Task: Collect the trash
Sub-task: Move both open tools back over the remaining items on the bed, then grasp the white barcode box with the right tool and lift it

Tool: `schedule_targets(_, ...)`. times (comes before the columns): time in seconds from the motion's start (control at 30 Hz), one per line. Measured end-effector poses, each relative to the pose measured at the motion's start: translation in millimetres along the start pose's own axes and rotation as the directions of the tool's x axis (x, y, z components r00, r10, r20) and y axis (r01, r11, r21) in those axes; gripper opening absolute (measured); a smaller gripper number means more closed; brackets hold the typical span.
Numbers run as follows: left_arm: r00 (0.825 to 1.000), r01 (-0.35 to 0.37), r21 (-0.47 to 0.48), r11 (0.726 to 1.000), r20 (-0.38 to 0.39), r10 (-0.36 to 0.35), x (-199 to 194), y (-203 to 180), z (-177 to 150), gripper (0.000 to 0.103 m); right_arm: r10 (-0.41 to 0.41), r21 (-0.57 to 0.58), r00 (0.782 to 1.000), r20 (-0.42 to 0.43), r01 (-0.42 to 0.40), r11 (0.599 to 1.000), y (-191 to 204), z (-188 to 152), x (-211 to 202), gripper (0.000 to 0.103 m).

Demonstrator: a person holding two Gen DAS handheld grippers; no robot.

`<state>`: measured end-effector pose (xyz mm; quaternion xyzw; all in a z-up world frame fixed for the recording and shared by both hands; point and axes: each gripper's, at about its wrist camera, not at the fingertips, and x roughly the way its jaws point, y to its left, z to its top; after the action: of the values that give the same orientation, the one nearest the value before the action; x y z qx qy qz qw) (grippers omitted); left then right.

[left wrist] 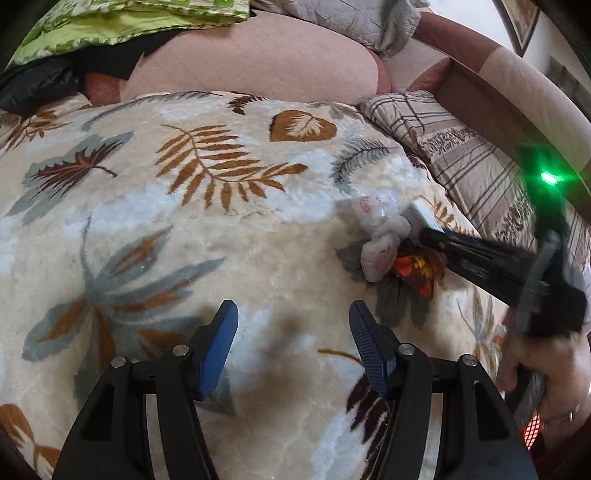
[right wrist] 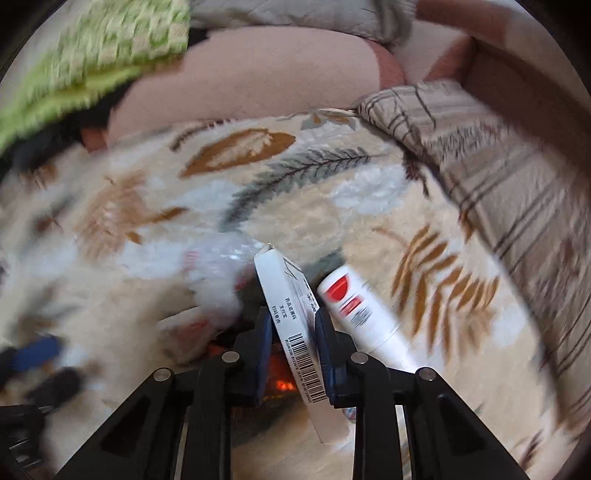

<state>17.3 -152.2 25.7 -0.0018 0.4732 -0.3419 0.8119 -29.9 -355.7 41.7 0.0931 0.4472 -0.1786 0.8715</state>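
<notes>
We are holding a flat white carton [right wrist: 291, 314] edge-on between the two blue pads of the right gripper [right wrist: 291, 332]; its jaws are clenched on it, with the barcode end of the carton lying toward the camera and the torn end pointing away. In the left wrist view we are seeing the same carton [left wrist: 424, 218] only as a small white corner at the tip of the right gripper [left wrist: 436, 230]. A white tube with red markings [right wrist: 354, 310] is lying just beside the carton on its right, touching or nearly touching the right pad; we cannot tell which. A crumpled clear plastic wrapper [right wrist: 218, 273] is sitting just left of the carton, and it is blurred in this view. In the left wrist view this wrapper [left wrist: 376, 236] is bunching against the right gripper's tip, with a red and orange foil wrapper [left wrist: 413, 271] lying just beneath it.

All of this trash is resting on a cream plush blanket with a leaf pattern [left wrist: 192, 229], toward its right side. We are keeping the left gripper [left wrist: 293, 347] over the near middle of the blanket, well apart from the trash, its jaws released and wide with nothing between them. A hand [left wrist: 546, 373] is gripping the right tool's handle at the right edge. A striped quilt [left wrist: 472, 166] is lying along the blanket's right side, a pink cushion [left wrist: 258, 55] beyond it, and a green patterned cloth [left wrist: 110, 22] at the upper left.
</notes>
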Motion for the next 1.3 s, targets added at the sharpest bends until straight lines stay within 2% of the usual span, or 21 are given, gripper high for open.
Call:
schedule_targets(0.07, 1.0, 0.008, -0.012, 1.0, 0.001, -0.008, 0.1, 2.2, 1.2, 0.061, 0.12, 0.092, 0.993, 0.01, -0.121, 0.988, 0.3, -10.2, -12.6, 0.025)
schedule_targets(0.1, 1.0, 0.01, -0.016, 1.0, 0.004, -0.01, 0.0, 2.7, 1.2, 0.061, 0.206, 0.161, 0.978, 0.02, -0.206, 0.965, -1.7, -18.3, -20.1, 0.025)
schedule_targets(0.13, 1.0, 0.01, -0.017, 1.0, 0.006, -0.01, -0.5, 3.0, 1.0, 0.061, 0.247, 0.193, 0.969, 0.026, -0.247, 0.95, -1.4, -23.3, -24.5, 0.025)
schedule_targets(0.2, 1.0, 0.006, -0.013, 1.0, 0.014, -0.006, -2.6, 2.3, 0.5, 0.061, 0.355, 0.281, 0.933, 0.049, -0.354, 0.892, -4.4, -35.4, -34.9, 0.017)
schedule_targets(0.23, 1.0, 0.009, -0.01, 1.0, 0.021, -0.008, -4.7, 1.6, 0.2, 0.061, 0.407, 0.341, 0.91, 0.075, -0.407, 0.848, -8.7, -41.5, -40.8, 0.015)
schedule_targets(0.27, 1.0, 0.011, -0.007, 1.0, 0.027, -0.011, -6.3, 1.5, 0.3, 0.061, 0.412, 0.386, 0.904, 0.111, -0.421, 0.821, -13.1, -46.7, -49.0, 0.015)
schedule_targets(0.3, 0.999, 0.013, -0.003, 1.0, 0.038, -0.013, -8.4, 0.7, 0.3, 0.061, 0.389, 0.404, 0.911, 0.135, -0.409, 0.818, -15.0, -49.4, -55.1, 0.015)
schedule_targets(0.37, 0.998, 0.029, 0.007, 1.0, 0.053, -0.029, -10.8, -1.6, 0.3, 0.061, 0.281, 0.4, 0.942, 0.184, -0.333, 0.854, -11.6, -52.8, -71.7, 0.015)
schedule_targets(0.4, 0.998, 0.042, 0.016, 0.999, 0.055, -0.042, -11.0, -3.6, 0.1, 0.061, 0.247, 0.395, 0.949, 0.197, -0.308, 0.866, -9.9, -52.7, -75.6, 0.015)
schedule_targets(0.57, 0.995, 0.087, 0.08, 0.993, 0.036, -0.09, -5.6, -18.3, -5.6, 0.061, 0.107, 0.371, 0.951, 0.29, -0.215, 0.903, -15.5, -50.0, -90.8, 0.014)
schedule_targets(0.63, 0.994, 0.093, 0.113, 0.989, 0.049, -0.099, -3.9, -24.8, -3.9, 0.061, 0.101, 0.394, 0.945, 0.312, -0.225, 0.891, -28.1, -50.2, -88.3, 0.015)
schedule_targets(0.77, 0.99, 0.117, 0.093, 0.989, 0.066, -0.124, 10.4, -31.2, 14.2, 0.062, 0.105, 0.461, 0.943, 0.317, -0.249, 0.852, -53.7, -47.6, -78.6, 0.015)
schedule_targets(0.83, 0.987, 0.155, 0.084, 0.984, 0.018, -0.157, 26.7, -36.4, 22.1, 0.062, 0.085, 0.477, 0.943, 0.322, -0.239, 0.846, -61.1, -46.2, -76.6, 0.015)
schedule_targets(0.9, 0.971, 0.232, 0.067, 0.97, -0.079, -0.227, 49.0, -41.0, 25.4, 0.061, 0.075, 0.5, 0.941, 0.331, -0.242, 0.832, -69.7, -46.1, -75.2, 0.015)
schedule_targets(0.97, 0.968, 0.229, 0.066, 0.971, -0.121, -0.22, 59.9, -43.4, 21.1, 0.061, 0.068, 0.516, 0.94, 0.334, -0.243, 0.822, -76.1, -46.2, -73.9, 0.015)
schedule_targets(1.07, 0.964, 0.245, 0.149, 0.958, -0.145, -0.224, 52.1, -53.5, 5.1, 0.061, 0.068, 0.532, 0.938, 0.339, -0.251, 0.809, -83.8, -46.6, -73.2, 0.015)
schedule_targets(1.2, 0.938, 0.297, 0.285, 0.911, -0.265, -0.223, 33.2, -76.9, -23.2, 0.061, 0.06, 0.544, 0.938, 0.342, -0.25, 0.801, -88.5, -47.0, -73.6, 0.014)
schedule_targets(1.23, 0.942, 0.289, 0.329, 0.899, -0.265, -0.206, 25.7, -83.8, -29.4, 0.061, 0.065, 0.547, 0.937, 0.342, -0.255, 0.797, -89.9, -47.6, -74.0, 0.014)
schedule_targets(1.3, 0.958, 0.255, 0.371, 0.893, -0.224, -0.181, 13.9, -88.6, -32.8, 0.062, 0.063, 0.549, 0.935, 0.348, -0.258, 0.795, -92.1, -48.8, -76.5, 0.014)
